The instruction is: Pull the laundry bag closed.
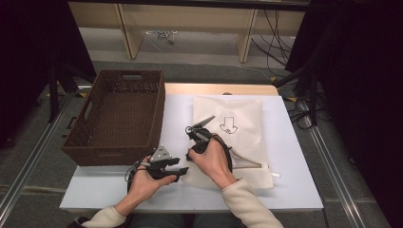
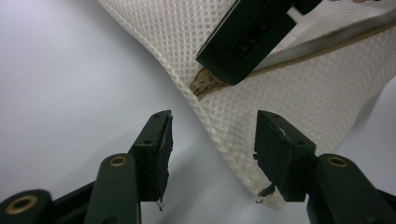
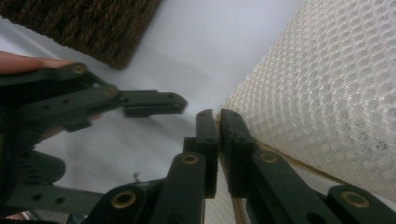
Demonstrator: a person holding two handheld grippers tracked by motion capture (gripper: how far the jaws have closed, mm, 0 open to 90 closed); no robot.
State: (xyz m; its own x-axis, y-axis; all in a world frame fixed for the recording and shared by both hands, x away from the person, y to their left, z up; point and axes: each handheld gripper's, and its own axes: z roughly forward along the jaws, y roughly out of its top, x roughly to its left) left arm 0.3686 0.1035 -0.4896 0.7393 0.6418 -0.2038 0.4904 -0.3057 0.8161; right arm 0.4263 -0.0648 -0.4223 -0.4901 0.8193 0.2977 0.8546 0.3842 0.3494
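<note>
White mesh bag flat on white table, right of brown basket. Right gripper jaws clenched on bag's zipper end at near-left corner. Left gripper jaws apart, straddling same corner, pads not pressing mesh.

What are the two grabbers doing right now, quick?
Left gripper: open, jaws on either side of the white mesh bag's corner.
Right gripper: shut on the mesh bag's zipper end.
</note>
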